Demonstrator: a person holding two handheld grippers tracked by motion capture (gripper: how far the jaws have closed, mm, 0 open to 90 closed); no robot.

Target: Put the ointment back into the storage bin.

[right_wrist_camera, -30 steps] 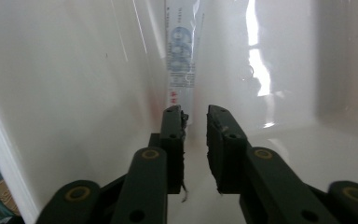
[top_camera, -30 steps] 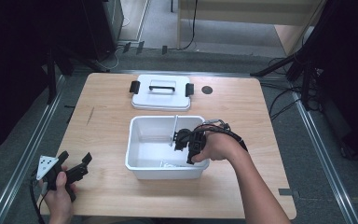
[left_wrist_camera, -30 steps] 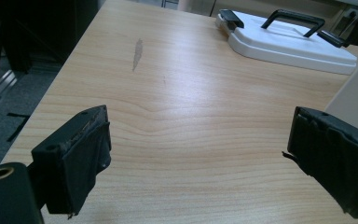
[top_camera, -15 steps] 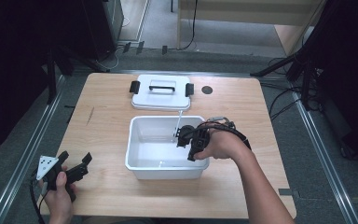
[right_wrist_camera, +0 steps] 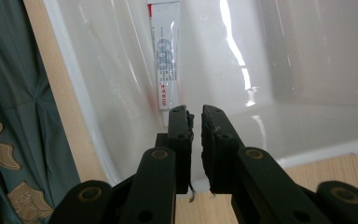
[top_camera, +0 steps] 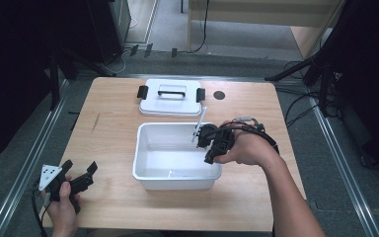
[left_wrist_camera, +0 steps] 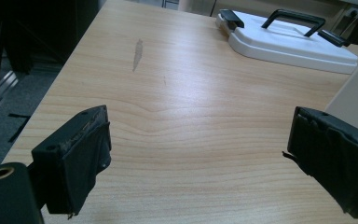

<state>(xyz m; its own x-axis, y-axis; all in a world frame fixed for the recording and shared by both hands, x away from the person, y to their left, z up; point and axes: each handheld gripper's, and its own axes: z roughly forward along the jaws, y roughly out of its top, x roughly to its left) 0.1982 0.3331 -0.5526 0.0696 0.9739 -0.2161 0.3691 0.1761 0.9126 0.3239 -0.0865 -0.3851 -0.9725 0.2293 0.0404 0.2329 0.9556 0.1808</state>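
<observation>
A white plastic bin stands in the middle of the wooden table. My right gripper hovers over the bin's right side, shut on the end of a thin white tube that sticks up past the back rim. In the right gripper view the printed tube runs away from the nearly touching jaw tips of the gripper, against the bin's inner wall. My left gripper rests at the front left corner, open, nothing between its fingers.
The bin's white lid, with a black handle and side clips, lies flat behind the bin and shows as the lid in the left gripper view. A dark round hole sits right of it. A scuff marks the left tabletop.
My right gripper has risen from inside the bin with the tube in its jaws. The left hand has stayed in place.
</observation>
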